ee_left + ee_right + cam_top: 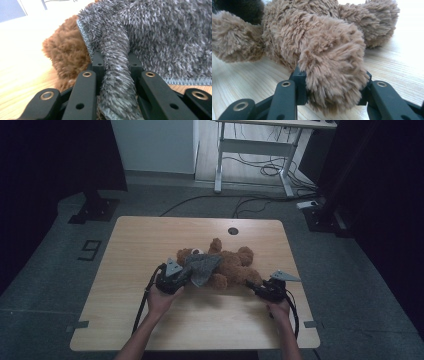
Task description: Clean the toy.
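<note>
L tool (187, 274) pinches a fold of grey cloth (117, 75) draped over the bear (227, 265) lying mid-counter (150, 240), w/ R tool (254, 287) clamped round the bear's leg (334, 75).

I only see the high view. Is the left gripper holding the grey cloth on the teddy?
Observer: Yes. In the left gripper view the left gripper is shut on a fold of the cloth.
Operator: And the other one?
Observer: The right gripper is clamped on one teddy limb; its jaws press into the fur.
Operator: Is the cloth all fluffy?
Observer: Yes, shaggy, with a stitched hem along its edge.
</note>
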`<state>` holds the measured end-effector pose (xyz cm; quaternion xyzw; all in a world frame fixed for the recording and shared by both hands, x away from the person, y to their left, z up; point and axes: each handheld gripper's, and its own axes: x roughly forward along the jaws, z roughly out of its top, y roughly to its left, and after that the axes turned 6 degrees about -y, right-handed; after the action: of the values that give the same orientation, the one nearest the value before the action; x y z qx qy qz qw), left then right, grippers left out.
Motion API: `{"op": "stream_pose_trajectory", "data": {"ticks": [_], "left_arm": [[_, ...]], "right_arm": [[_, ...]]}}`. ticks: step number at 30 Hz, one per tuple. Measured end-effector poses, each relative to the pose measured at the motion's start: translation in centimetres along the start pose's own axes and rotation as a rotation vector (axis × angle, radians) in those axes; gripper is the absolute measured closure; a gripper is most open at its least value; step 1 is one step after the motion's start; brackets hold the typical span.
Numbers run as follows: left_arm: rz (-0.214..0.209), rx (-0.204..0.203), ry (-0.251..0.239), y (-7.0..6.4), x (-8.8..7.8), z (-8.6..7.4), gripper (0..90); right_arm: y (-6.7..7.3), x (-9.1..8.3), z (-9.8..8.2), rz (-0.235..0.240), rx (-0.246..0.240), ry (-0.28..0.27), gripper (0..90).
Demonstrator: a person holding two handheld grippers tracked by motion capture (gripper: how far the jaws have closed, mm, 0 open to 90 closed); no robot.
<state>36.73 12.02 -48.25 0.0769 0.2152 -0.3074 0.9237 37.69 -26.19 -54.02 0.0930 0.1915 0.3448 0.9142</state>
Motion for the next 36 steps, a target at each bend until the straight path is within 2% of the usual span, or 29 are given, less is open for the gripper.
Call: {"op": "stream_pose_trajectory", "data": {"ticks": [3, 6, 8, 12, 16, 17, 21, 22, 23, 24, 26, 27, 28, 31, 32, 36], "left_arm": [[0.008, -0.029, 0.002, 0.9, -0.5, -0.8, 74.7], [0.02, -0.036, 0.007, 1.4, -0.9, -1.2, 74.7], [0.037, -0.044, 0.02, 2.2, -1.5, -1.6, 74.7], [0.06, -0.054, 0.016, 3.3, -2.4, -1.3, 74.7], [0.042, -0.07, -0.01, 3.5, -2.7, -0.2, 74.8], [0.023, -0.062, -0.031, 3.1, -2.6, 1.0, 74.8], [-0.042, -0.033, -0.062, 0.9, -1.2, 3.7, 74.7], [-0.042, -0.033, -0.062, 0.9, -1.2, 3.7, 74.7], [-0.06, -0.025, -0.07, 0.1, -0.7, 4.4, 74.7], [-0.096, -0.003, -0.077, -1.4, 0.4, 5.6, 74.6], [-0.132, 0.02, -0.077, -3.1, 1.6, 6.6, 74.6], [-0.132, 0.02, -0.077, -3.1, 1.6, 6.6, 74.6], [-0.17, 0.038, -0.075, -4.7, 2.8, 7.4, 74.6], [-0.22, 0.061, -0.046, -6.9, 4.7, 7.9, 74.5], [-0.22, 0.061, -0.046, -6.9, 4.7, 7.9, 74.4], [-0.26, 0.08, 0.034, -8.8, 7.2, 6.8, 74.3]], "right_arm": [[-0.1, 0.2, -0.1, 0.005, 0.009, 0.005, 58.1], [-0.1, 0.4, -0.2, 0.011, 0.012, 0.008, 58.4], [-0.1, 0.5, -0.2, 0.021, 0.013, 0.008, 58.8], [0.0, 0.5, -0.2, 0.023, 0.007, 0.009, 59.2], [0.0, 0.4, -0.1, 0.023, 0.003, 0.008, 59.2], [0.0, 0.4, -0.1, 0.023, 0.002, 0.007, 59.2], [0.0, 0.4, -0.1, 0.025, -0.002, 0.007, 59.2], [0.0, 0.4, -0.1, 0.025, -0.002, 0.007, 59.2], [0.0, 0.4, -0.1, 0.025, -0.002, 0.007, 59.2], [0.0, 0.4, -0.2, 0.025, -0.004, 0.006, 59.2], [0.0, 0.4, -0.2, 0.025, -0.004, 0.006, 59.2], [0.0, 0.4, -0.2, 0.025, -0.004, 0.006, 59.2], [0.0, 0.4, -0.2, 0.023, -0.004, 0.004, 59.1], [0.0, 0.3, -0.2, 0.022, -0.004, 0.004, 59.1], [0.0, 0.3, -0.2, 0.022, -0.004, 0.004, 59.1], [0.0, 0.3, -0.1, 0.022, -0.002, 0.003, 59.1]]}}
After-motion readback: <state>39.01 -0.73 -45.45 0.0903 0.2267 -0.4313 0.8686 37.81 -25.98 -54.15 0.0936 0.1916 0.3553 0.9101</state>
